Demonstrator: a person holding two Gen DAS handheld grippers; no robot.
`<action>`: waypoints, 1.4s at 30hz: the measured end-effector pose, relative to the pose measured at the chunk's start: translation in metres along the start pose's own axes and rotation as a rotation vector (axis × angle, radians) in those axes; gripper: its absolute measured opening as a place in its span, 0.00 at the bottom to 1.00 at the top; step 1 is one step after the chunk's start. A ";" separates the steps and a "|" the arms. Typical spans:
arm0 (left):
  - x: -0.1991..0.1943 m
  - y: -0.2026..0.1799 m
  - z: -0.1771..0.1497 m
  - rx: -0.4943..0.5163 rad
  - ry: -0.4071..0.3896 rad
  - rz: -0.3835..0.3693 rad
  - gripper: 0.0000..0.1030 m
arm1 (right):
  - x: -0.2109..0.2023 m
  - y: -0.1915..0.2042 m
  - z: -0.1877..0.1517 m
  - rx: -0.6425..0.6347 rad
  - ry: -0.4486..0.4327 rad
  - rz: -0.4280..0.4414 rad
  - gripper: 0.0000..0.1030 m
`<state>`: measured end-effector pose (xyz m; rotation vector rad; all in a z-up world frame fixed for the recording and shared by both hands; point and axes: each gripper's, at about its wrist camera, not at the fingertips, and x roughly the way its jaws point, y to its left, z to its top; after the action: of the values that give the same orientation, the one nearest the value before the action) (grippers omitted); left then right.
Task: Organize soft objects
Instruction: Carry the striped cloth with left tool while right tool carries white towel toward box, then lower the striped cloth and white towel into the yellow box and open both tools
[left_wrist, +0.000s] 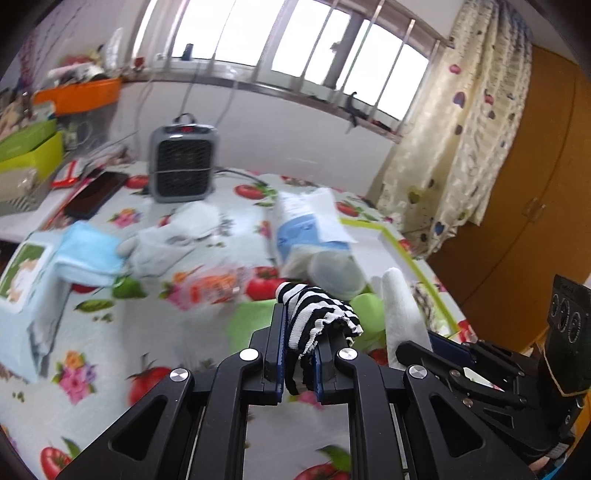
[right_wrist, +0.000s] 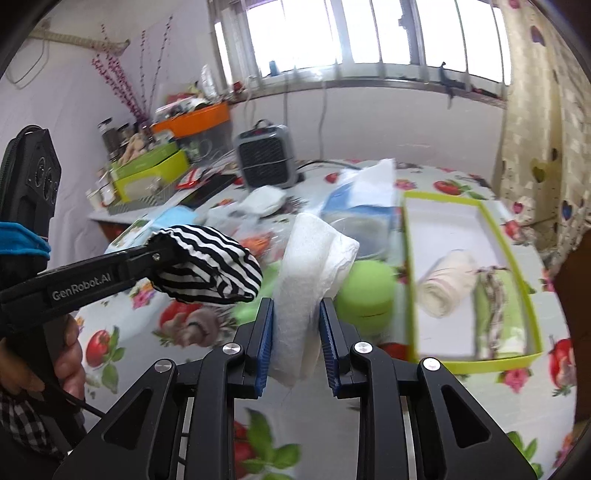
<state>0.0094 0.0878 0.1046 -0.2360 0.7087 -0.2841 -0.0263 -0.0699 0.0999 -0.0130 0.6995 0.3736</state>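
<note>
Left claw (left_wrist: 300, 345): closed tight on a black-and-white striped cloth (left_wrist: 314, 317), which bunches up over the fingertips; held in the air above the tabletop (left_wrist: 110, 332)
Right claw (right_wrist: 296, 334): pinched on a folded white cloth (right_wrist: 306, 280) that stands up between the blue pads (right_wrist: 264, 343); also held off the tabletop
The two claws: side by side, the striped cloth just left of the white cloth in the right wrist view, the two apart
Green-rimmed box (right_wrist: 532, 295): lies flat near the right edge of the tabletop, right of both claws
Inside the box: a cream rolled cloth (right_wrist: 447, 282) and a green rolled cloth (right_wrist: 498, 314), lying next to each other
Round green object (right_wrist: 364, 295): on the tabletop just beside the box's left wall, behind the white cloth
Blue folded towel (left_wrist: 92, 254): toward the left edge of the tabletop, resting on a tissue box (left_wrist: 26, 280)
Grey heater (left_wrist: 183, 162): upright at the far edge, below the window
Blur: the middle of the tabletop is smeared, so the pale items there cannot be told apart
</note>
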 end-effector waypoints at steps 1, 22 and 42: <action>0.003 -0.005 0.002 0.009 0.002 -0.011 0.10 | -0.002 -0.006 0.001 0.008 -0.003 -0.012 0.25; 0.084 -0.081 0.043 0.088 0.071 -0.134 0.10 | -0.017 -0.094 0.002 0.120 -0.004 -0.125 0.25; 0.168 -0.108 0.069 0.095 0.169 -0.086 0.10 | 0.010 -0.110 -0.011 0.104 0.071 -0.147 0.25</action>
<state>0.1581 -0.0616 0.0867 -0.1536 0.8515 -0.4221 0.0110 -0.1712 0.0727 0.0212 0.7821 0.1958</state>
